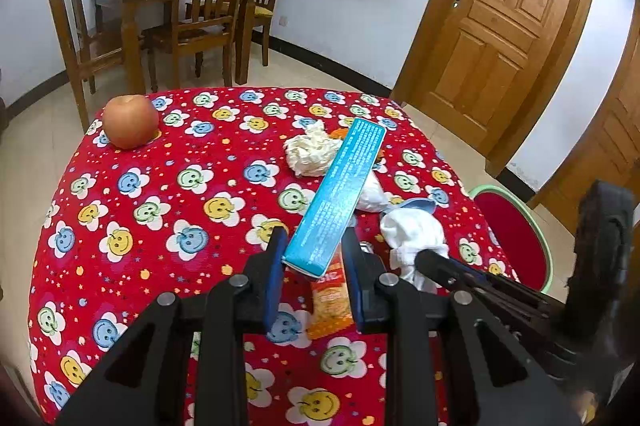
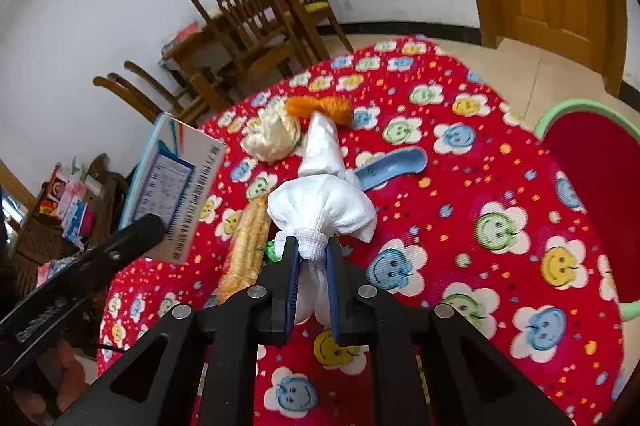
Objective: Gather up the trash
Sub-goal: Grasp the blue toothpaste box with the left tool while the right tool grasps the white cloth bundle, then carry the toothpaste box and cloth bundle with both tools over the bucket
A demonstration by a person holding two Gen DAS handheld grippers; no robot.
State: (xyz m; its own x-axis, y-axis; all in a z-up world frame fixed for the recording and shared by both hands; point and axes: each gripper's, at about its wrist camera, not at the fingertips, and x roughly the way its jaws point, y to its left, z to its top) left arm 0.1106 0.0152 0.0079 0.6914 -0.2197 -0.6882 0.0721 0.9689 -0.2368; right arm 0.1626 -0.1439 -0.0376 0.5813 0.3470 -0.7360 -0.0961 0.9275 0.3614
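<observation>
My left gripper is shut on a long blue box, held a little above the red flowered tablecloth; the same box shows at the left of the right wrist view. My right gripper is shut on the cuff of a white sock, also seen as the white sock beside the left fingers. An orange snack wrapper lies under the box. A crumpled tissue, an orange peel and a blue spoon lie on the cloth.
An apple sits at the table's far left corner. A green-rimmed red bin stands beside the table on the right. Wooden chairs and a dining table stand behind, with a wooden door at right.
</observation>
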